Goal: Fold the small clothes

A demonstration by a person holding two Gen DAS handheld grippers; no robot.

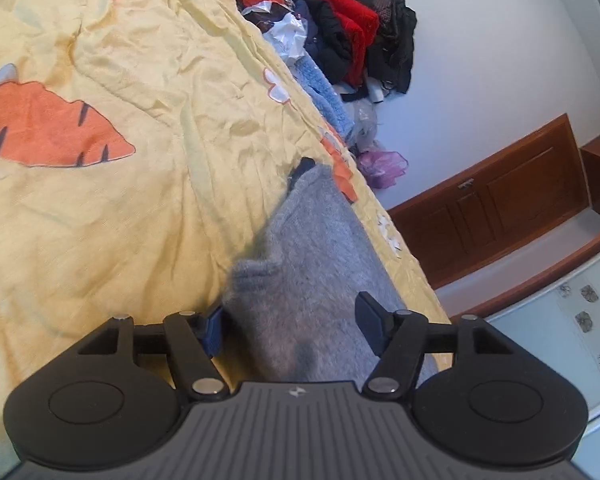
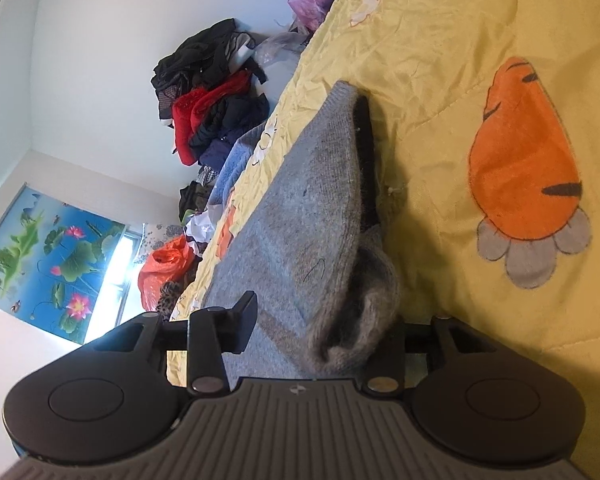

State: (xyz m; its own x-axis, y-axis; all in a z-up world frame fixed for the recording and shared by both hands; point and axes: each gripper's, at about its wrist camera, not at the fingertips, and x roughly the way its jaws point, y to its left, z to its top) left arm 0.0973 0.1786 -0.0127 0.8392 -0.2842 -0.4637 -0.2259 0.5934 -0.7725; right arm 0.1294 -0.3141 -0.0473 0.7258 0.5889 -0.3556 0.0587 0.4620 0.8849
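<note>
A grey knitted sock [image 1: 312, 264] lies on the yellow carrot-print bedspread [image 1: 120, 200]. My left gripper [image 1: 292, 328] is open, its two fingers standing either side of the sock's near end. In the right wrist view the same grey sock [image 2: 312, 216] lies lengthwise, with a dark edge along its far side. My right gripper [image 2: 320, 320] is open around the sock's cuff end; its left finger [image 2: 242, 320] shows, and its right finger is hidden behind the cuff.
A heap of black, red and blue clothes [image 1: 352, 36] and plastic bags [image 1: 382, 162] lies beyond the bed's edge against the white wall. A brown wooden cabinet [image 1: 500, 200] stands at the right. A lotus poster [image 2: 52, 256] hangs on the wall.
</note>
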